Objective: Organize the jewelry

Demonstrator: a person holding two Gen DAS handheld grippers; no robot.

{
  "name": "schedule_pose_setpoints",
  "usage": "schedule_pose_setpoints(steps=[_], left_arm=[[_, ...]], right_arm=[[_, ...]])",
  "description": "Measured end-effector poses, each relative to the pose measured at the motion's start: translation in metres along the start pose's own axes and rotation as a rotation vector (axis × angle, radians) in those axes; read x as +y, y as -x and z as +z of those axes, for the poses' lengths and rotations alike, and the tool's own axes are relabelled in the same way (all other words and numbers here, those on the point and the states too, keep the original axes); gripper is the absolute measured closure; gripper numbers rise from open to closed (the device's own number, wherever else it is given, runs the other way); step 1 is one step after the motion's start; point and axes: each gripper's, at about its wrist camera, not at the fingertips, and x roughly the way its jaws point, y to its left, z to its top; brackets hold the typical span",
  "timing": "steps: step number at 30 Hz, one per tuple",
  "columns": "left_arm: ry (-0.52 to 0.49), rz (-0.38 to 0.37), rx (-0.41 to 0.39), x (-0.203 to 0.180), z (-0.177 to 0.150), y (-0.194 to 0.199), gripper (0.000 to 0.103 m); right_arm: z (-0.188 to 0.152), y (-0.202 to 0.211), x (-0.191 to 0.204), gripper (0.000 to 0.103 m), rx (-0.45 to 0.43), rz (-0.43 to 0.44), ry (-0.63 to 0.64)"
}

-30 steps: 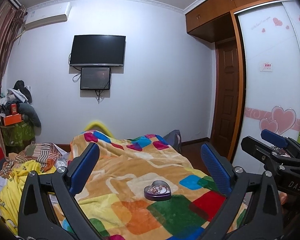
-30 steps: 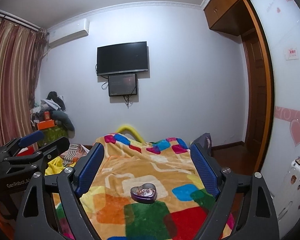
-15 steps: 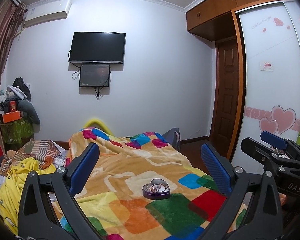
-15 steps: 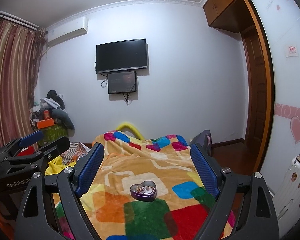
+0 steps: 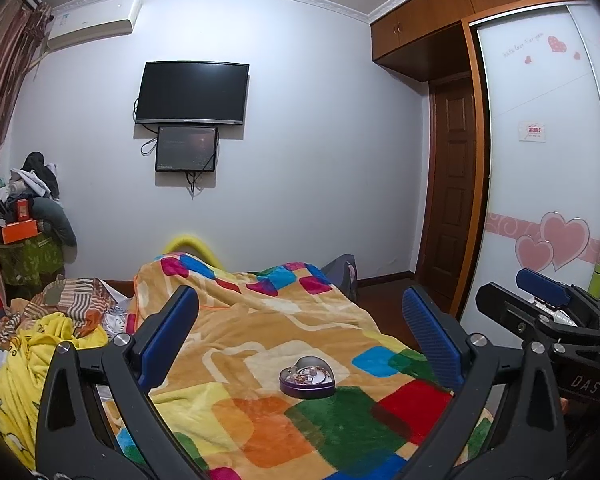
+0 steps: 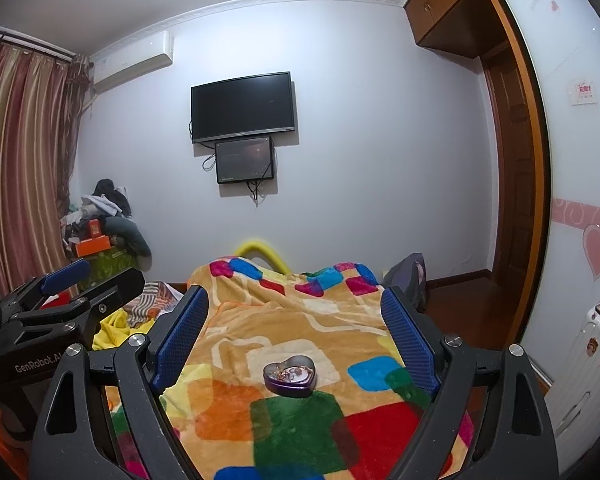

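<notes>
A purple heart-shaped tin (image 5: 307,377) with small jewelry pieces inside sits open on the colourful blanket (image 5: 260,360); it also shows in the right wrist view (image 6: 290,374). My left gripper (image 5: 300,312) is open and empty, held above and short of the tin. My right gripper (image 6: 296,308) is open and empty, likewise above and short of the tin. Each gripper shows at the edge of the other's view: the right one (image 5: 548,304) and the left one (image 6: 80,280).
The bed has rumpled yellow and striped bedding (image 5: 48,328) at the left. A pile of clothes and boxes (image 5: 24,216) stands in the far left corner. A wardrobe with heart decals (image 5: 548,200) and a white suitcase (image 6: 588,356) are at the right.
Both views have tilted slightly, so the room and the tin sit a little differently in the frames. Both grippers stay open and empty.
</notes>
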Motion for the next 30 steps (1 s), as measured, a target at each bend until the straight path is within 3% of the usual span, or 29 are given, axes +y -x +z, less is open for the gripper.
schedule_pose_setpoints(steps=[30], left_arm=[[0.005,-0.037,0.007,-0.0022,-0.0032,-0.0042,0.001]], right_arm=[[0.0001,-0.0034,-0.0032,0.017,0.013,-0.003,-0.010]])
